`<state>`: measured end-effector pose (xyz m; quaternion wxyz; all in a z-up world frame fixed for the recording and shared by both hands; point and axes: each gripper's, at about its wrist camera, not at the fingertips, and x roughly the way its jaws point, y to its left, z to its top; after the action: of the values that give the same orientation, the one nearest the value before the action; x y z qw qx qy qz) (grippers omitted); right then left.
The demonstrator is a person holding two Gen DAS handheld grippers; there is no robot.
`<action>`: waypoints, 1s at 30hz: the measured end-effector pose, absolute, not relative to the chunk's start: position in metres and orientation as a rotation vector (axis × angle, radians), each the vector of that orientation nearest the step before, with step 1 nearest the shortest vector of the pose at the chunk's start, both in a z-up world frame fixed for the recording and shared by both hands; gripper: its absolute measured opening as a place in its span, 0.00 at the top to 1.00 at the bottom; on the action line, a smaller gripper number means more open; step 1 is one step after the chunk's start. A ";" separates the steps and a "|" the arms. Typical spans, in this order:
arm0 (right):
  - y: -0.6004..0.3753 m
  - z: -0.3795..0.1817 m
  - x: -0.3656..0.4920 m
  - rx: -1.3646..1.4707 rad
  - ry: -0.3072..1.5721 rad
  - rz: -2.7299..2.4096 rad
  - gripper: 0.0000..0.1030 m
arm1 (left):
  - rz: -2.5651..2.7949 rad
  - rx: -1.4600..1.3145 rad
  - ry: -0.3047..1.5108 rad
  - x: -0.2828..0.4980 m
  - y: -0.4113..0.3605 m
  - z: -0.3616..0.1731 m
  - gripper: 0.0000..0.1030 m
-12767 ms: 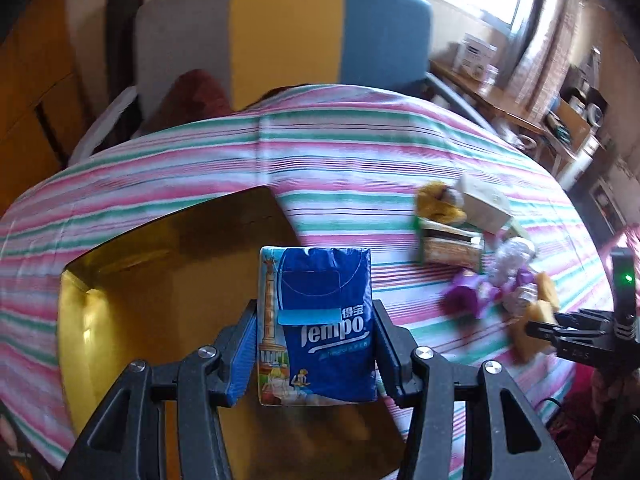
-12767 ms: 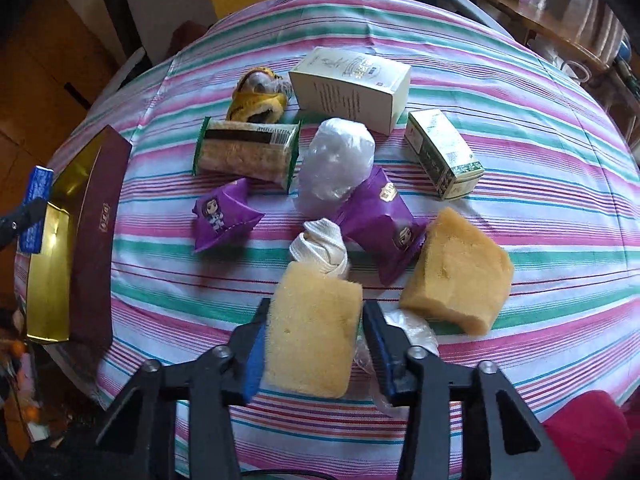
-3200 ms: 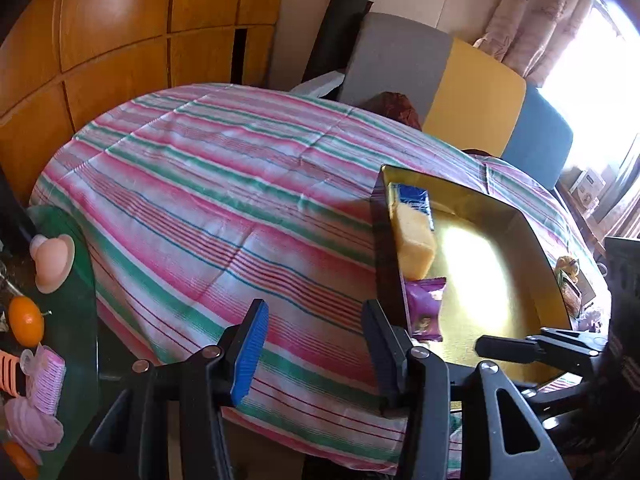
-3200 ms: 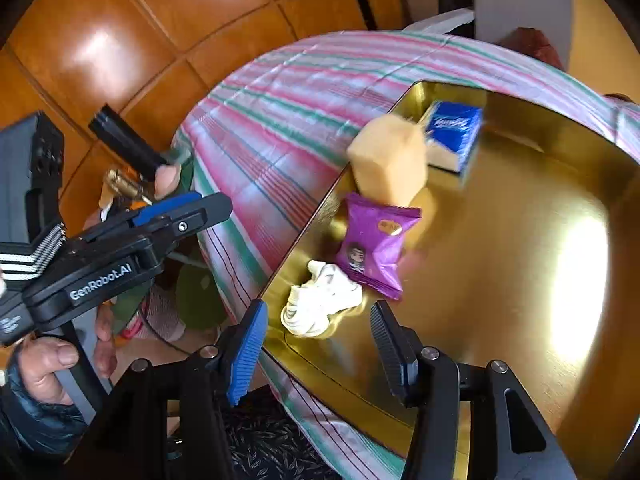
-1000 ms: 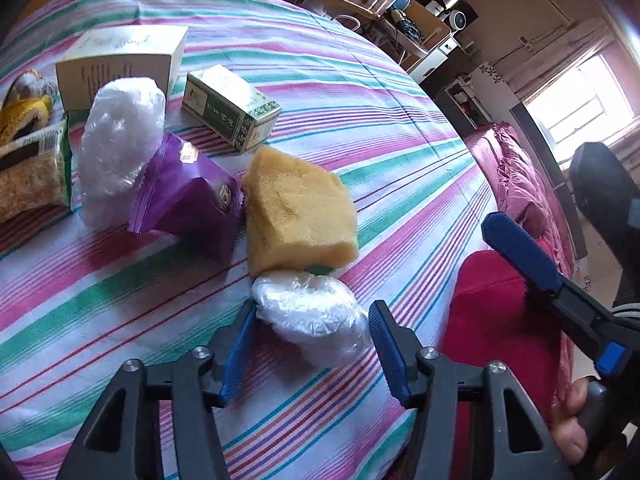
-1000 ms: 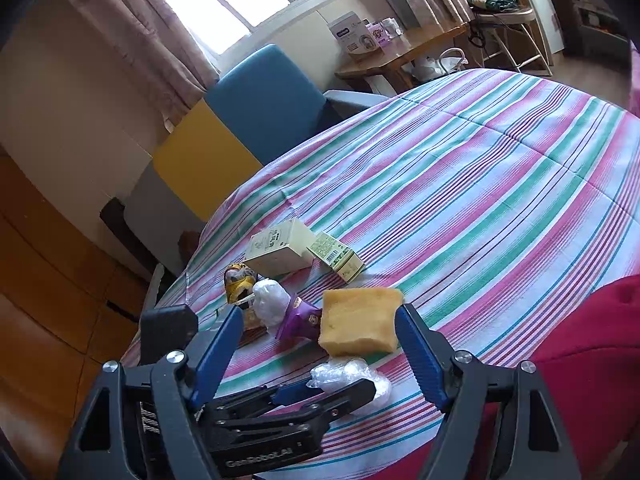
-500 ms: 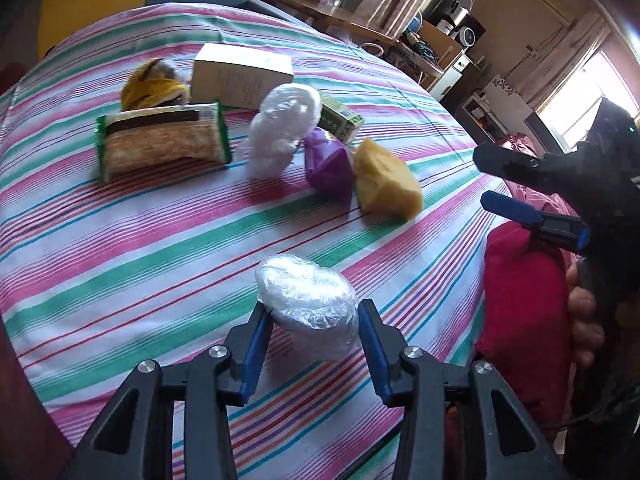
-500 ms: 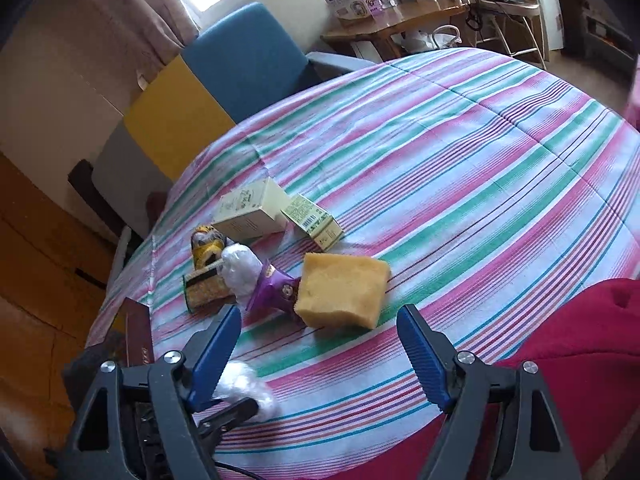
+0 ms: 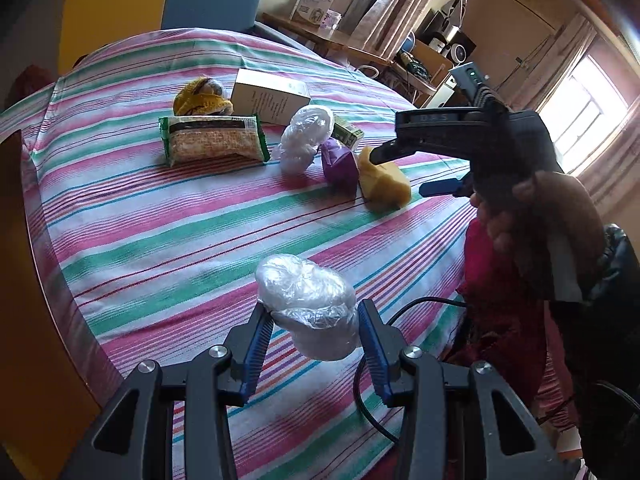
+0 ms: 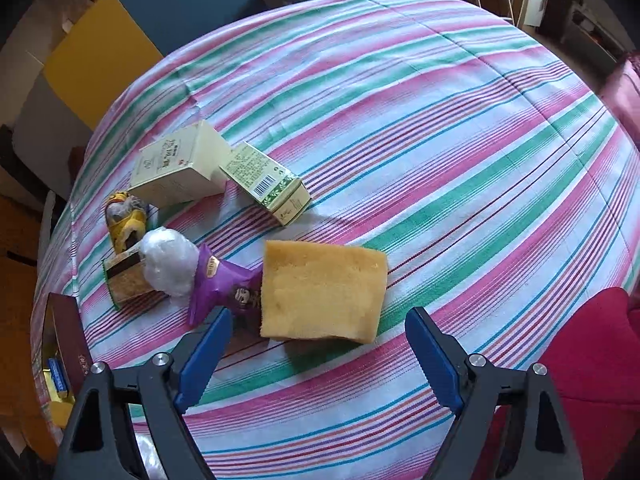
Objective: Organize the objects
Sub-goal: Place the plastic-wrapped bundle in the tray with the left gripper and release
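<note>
My left gripper (image 9: 314, 338) is shut on a clear plastic-wrapped bundle (image 9: 310, 306) and holds it above the striped tablecloth (image 9: 168, 240). My right gripper (image 10: 316, 356) is open and empty, just in front of a yellow sponge (image 10: 322, 290), which also shows in the left wrist view (image 9: 384, 180). Beside the sponge lie a purple snack packet (image 10: 222, 286), a second plastic-wrapped bundle (image 10: 170, 264), a green cracker pack (image 9: 214, 140), a yellow toy (image 10: 126, 216), a cream box (image 10: 180, 166) and a small green box (image 10: 266, 182). The right gripper (image 9: 400, 172) appears over the sponge in the left wrist view.
The dark red edge of the gold tray (image 10: 70, 348) sits at the table's left, with a blue tissue pack (image 10: 56, 374) inside. A red cushion (image 10: 592, 360) lies by the near table edge. A blue and yellow chair (image 10: 132, 28) stands behind the table.
My left gripper has pulled the wrapped bundle back from the pile and lifted it. My right gripper has moved down close to the yellow sponge, still open.
</note>
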<state>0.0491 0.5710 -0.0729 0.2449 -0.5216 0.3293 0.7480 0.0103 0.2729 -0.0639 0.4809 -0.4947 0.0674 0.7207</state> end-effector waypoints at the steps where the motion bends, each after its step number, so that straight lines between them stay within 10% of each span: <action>1: 0.573 -0.074 0.048 -1.415 0.893 2.037 0.14 | 1.754 -1.206 0.158 0.011 0.270 -0.062 0.57; 9: 0.575 -0.089 0.039 -1.447 0.864 2.006 0.40 | 1.770 -1.165 0.120 0.019 0.246 -0.047 0.57; 30: 0.570 -0.051 0.060 -1.213 0.781 2.098 0.40 | 2.315 -1.337 -0.075 -0.128 0.072 -0.035 0.57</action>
<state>0.0596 0.5696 -0.0514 0.2933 -0.4556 0.2932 0.7877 -0.1282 0.0718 -0.0346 0.2315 -0.4863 -0.0272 0.8421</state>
